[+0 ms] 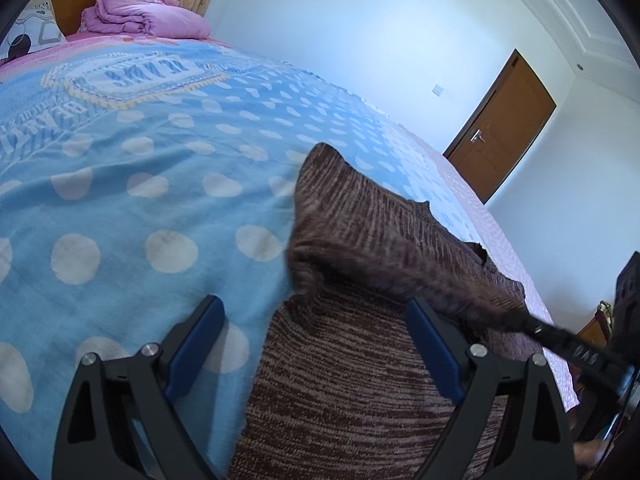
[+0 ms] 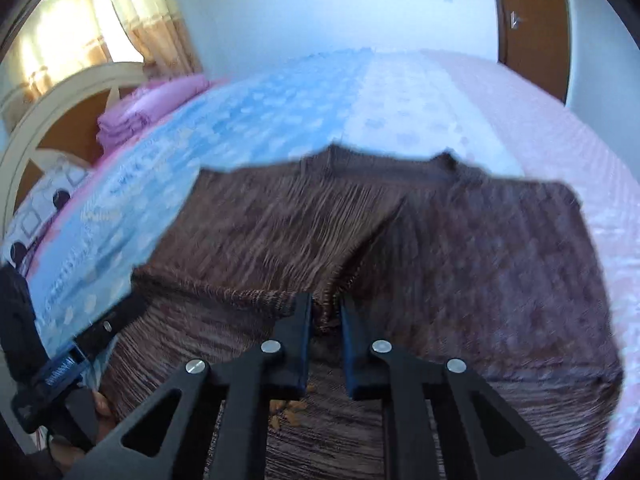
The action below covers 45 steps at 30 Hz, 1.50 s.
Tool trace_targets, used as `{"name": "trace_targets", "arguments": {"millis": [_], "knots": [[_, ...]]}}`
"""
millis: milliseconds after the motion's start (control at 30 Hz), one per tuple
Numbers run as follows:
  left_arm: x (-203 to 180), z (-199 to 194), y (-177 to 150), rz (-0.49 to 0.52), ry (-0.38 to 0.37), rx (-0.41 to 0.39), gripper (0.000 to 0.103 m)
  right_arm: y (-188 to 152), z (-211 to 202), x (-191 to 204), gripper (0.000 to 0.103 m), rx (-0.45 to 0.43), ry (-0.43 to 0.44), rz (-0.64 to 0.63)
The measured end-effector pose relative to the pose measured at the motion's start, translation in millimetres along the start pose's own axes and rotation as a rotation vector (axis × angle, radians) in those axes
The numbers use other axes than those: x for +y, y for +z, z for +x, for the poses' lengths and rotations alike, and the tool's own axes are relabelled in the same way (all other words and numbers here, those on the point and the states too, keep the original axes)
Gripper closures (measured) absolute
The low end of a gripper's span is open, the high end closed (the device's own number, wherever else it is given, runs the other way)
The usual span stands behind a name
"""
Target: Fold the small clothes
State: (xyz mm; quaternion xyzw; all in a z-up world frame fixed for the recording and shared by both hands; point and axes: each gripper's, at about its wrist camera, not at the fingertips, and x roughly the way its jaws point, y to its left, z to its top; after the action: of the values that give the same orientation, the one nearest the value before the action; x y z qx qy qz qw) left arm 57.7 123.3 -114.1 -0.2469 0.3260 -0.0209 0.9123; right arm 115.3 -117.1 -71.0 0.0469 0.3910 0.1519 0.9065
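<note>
Knitwear bunches between the pads of the right gripper [image 2: 325,312], whose jaws are pinched nearly together on an edge of the brown sweater [image 2: 460,264], lifting that flap above the rest of the garment. The left gripper [image 1: 316,332] hangs over the sweater's lower part with its jaws spread wide and nothing between them. The sweater lies near the side of the bed, on the blue polka-dot blanket [image 1: 120,208]. To fold well, the right should probably carry the flap across low and level, while the left presses the flat layer so it does not drag. Blur makes the exact crease line unclear.
</note>
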Motion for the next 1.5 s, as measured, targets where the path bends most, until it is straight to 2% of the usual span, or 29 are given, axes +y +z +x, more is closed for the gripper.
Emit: {"name": "trace_targets", "arguments": {"millis": [100, 233, 300, 367, 400, 467, 500, 533, 667, 700, 767, 800, 867, 900, 967, 1033, 1100, 1133, 1167, 1200, 1267, 1367, 1500], "knots": [[-0.3, 0.4, 0.1, 0.003, 0.003, 0.001, 0.008, -2.0, 0.5, -11.9, 0.090, 0.009, -0.045, -0.008], [-0.4, 0.2, 0.3, 0.003, 0.004, 0.002, 0.008, -16.6, 21.4, -15.9, 0.088, 0.105, 0.027, 0.023], [0.7, -0.1, 1.0, -0.005, -0.003, 0.005, 0.008, -15.9, 16.4, -13.5, 0.086, 0.084, 0.017, 0.003], [2.2, -1.9, 2.5, -0.020, -0.001, 0.018, 0.008, -11.8, 6.3, -16.2, 0.068, 0.078, 0.022, 0.021], [2.1, -5.0, 4.3, -0.023, 0.015, 0.025, 0.009, -10.1, -7.3, -20.7, 0.064, 0.039, 0.017, 0.037], [-2.3, -16.4, 7.9, 0.005, 0.080, 0.000, 0.009, -7.4, -26.4, -25.8, 0.064, -0.024, -0.017, 0.038], [-8.7, -25.7, 11.9, 0.051, 0.106, -0.037, 0.008, -5.0, -36.0, -26.9, 0.064, -0.058, -0.036, 0.027], [-13.5, -30.1, 15.0, 0.079, 0.112, -0.060, 0.008, -2.1, -42.2, -25.6, 0.064, -0.083, -0.049, 0.010], [-38.4, -29.8, 41.2, 0.147, 0.157, -0.108, 0.005, 4.9, -29.4, -7.2, 0.064, -0.074, -0.046, -0.050], [-44.5, -24.5, 47.8, 0.153, 0.179, -0.116, 0.005, 4.1, -18.8, -1.9, 0.068, -0.064, -0.042, -0.055], [-54.1, -5.9, 58.1, 0.171, 0.226, -0.090, 0.005, 2.4, -1.8, -0.6, 0.075, -0.024, -0.009, -0.020], [-57.4, 7.3, 60.9, 0.182, 0.250, -0.053, 0.005, -0.7, 12.0, -3.3, 0.075, 0.015, 0.050, 0.041], [-56.7, 30.3, 57.2, 0.214, 0.329, 0.021, 0.006, -8.6, 29.5, -1.4, 0.075, 0.069, 0.117, 0.084], [-52.1, 43.4, 51.4, 0.243, 0.398, 0.068, 0.007, -11.3, 30.2, 5.6, 0.074, 0.039, 0.085, 0.051], [-38.2, 52.7, 40.4, 0.265, 0.493, 0.121, 0.008, -10.6, 27.4, 11.7, 0.072, 0.044, 0.088, 0.010], [-13.7, 43.6, 43.0, 0.163, 0.438, 0.125, 0.008, -5.6, 18.4, 8.1, 0.072, 0.035, 0.133, 0.003], [1.2, 37.6, 48.3, 0.129, 0.558, 0.100, 0.010, 6.0, 2.3, -8.8, 0.072, -0.043, 0.081, 0.038], [10.1, 36.8, 50.6, 0.106, 0.582, 0.112, 0.012, 12.0, -2.2, -17.6, 0.072, -0.065, 0.066, 0.061], [18.4, 35.6, 52.4, 0.074, 0.572, 0.127, 0.012, 19.1, -5.3, -28.2, 0.072, -0.078, 0.054, 0.090], [25.7, 28.6, 55.9, 0.031, 0.530, 0.117, 0.012, 27.3, -4.8, -41.7, 0.072, -0.078, 0.049, 0.125], [26.3, 15.7, 61.1, -0.002, 0.475, 0.065, 0.012, 36.0, 1.9, -56.1, 0.072, -0.065, 0.028, 0.150], [10.5, 10.0, 75.8, 0.010, 0.428, 0.000, 0.011, 47.4, 27.9, -67.0, 0.072, -0.001, -0.002, 0.154], [-21.0, 36.1, 90.3, 0.076, 0.367, 0.005, 0.011, 56.4, 50.1, -54.3, 0.072, 0.004, -0.053, 0.096]]}}
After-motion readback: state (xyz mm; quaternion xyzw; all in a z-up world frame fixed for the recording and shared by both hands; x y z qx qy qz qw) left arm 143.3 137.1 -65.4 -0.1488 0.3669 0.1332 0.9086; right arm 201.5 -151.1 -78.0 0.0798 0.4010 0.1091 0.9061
